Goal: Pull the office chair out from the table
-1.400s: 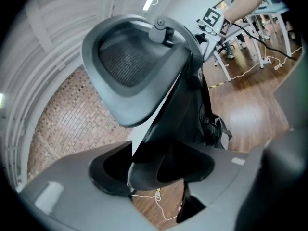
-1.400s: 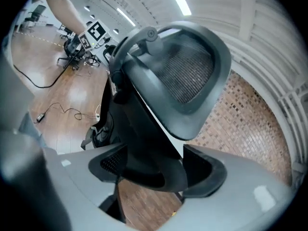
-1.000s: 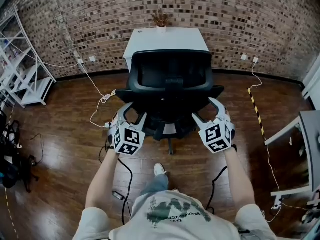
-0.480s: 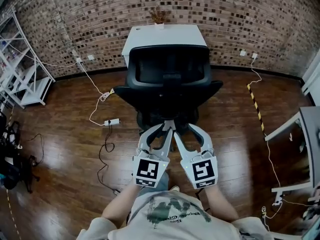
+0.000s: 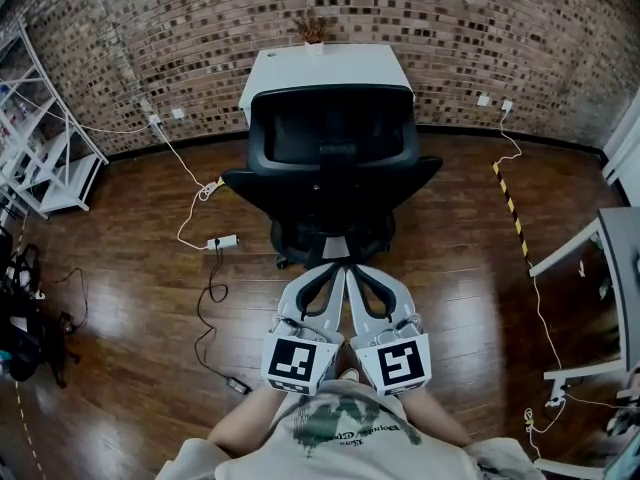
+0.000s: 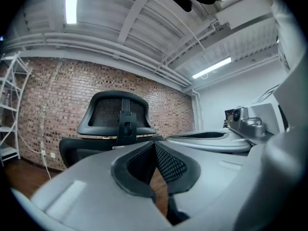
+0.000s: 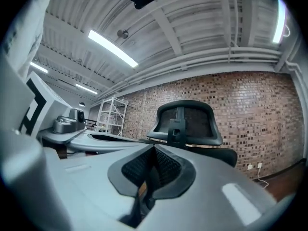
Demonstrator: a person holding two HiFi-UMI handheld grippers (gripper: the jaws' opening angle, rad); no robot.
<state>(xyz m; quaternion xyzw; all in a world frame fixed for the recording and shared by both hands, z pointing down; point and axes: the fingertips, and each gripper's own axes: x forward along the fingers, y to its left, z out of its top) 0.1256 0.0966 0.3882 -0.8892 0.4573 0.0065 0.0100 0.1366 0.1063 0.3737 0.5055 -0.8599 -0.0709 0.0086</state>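
Note:
The black mesh-backed office chair [image 5: 332, 158] stands with its back toward me, in front of the white table [image 5: 320, 63] at the brick wall. My left gripper [image 5: 335, 270] and right gripper [image 5: 355, 270] lie side by side close to my body, short of the chair's base and touching nothing. Both are shut with nothing between the jaws. In the left gripper view the chair [image 6: 118, 117] rises beyond the closed left gripper [image 6: 155, 146]. The right gripper view shows the chair [image 7: 185, 121] past the closed right gripper [image 7: 154, 150].
A white shelf rack [image 5: 40, 138] stands at the left wall. Cables and a power strip [image 5: 222, 241] lie on the wooden floor left of the chair. Another table [image 5: 600, 268] juts in at the right, near striped floor tape [image 5: 508, 203]. A small plant [image 5: 312, 28] sits on the white table.
Both grippers left the chair's sides, drew back toward my body and came together in the middle. Their jaws went from open to shut. The chair stays where it was.

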